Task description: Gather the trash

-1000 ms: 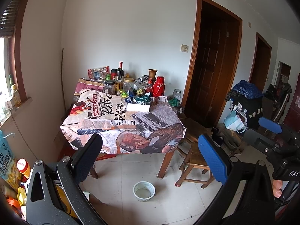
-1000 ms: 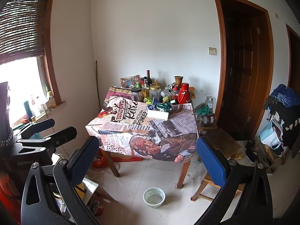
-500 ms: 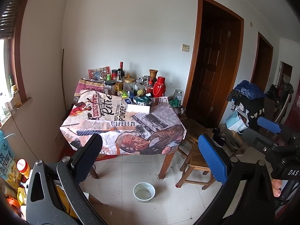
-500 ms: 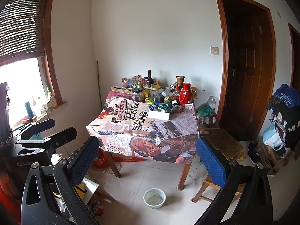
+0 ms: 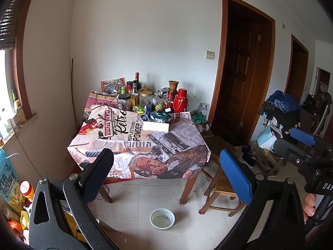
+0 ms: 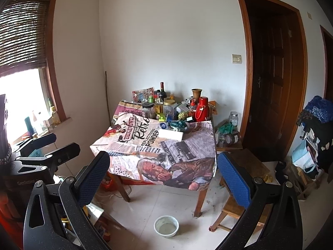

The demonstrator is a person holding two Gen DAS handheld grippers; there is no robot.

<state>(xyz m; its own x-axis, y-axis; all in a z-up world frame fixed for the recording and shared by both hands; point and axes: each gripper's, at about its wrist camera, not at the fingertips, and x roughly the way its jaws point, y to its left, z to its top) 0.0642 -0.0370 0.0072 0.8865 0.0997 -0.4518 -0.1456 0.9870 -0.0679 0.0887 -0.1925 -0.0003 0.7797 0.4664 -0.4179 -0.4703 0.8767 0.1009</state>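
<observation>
A table (image 5: pixel 116 145) (image 6: pixel 129 152) under a newspaper-print cloth stands against the far wall. At its back sits a crowd of bottles, jars and a red flask (image 5: pixel 180 103) (image 6: pixel 202 109). Crumpled green wrappers (image 5: pixel 160 115) (image 6: pixel 177 125) lie beside a flat white box (image 5: pixel 155 126) (image 6: pixel 170 134). My left gripper (image 5: pixel 168 177) is open and holds nothing, well short of the table; it also shows at the left of the right wrist view (image 6: pixel 52 145). My right gripper (image 6: pixel 164 177) is open and holds nothing too, and appears at the right edge of the left wrist view (image 5: pixel 297 143).
A white bowl (image 5: pixel 162 221) (image 6: pixel 166 226) sits on the tiled floor before the table. A wooden stool (image 5: pixel 220 185) (image 6: pixel 245 162) stands at the table's right. Bags and snack packs (image 5: pixel 8 179) pile up at the left; clothes and bags (image 5: pixel 281 108) at the right.
Both views have shifted only slightly; the floor bowl sits a little lower in each frame. Both grippers stay open.
</observation>
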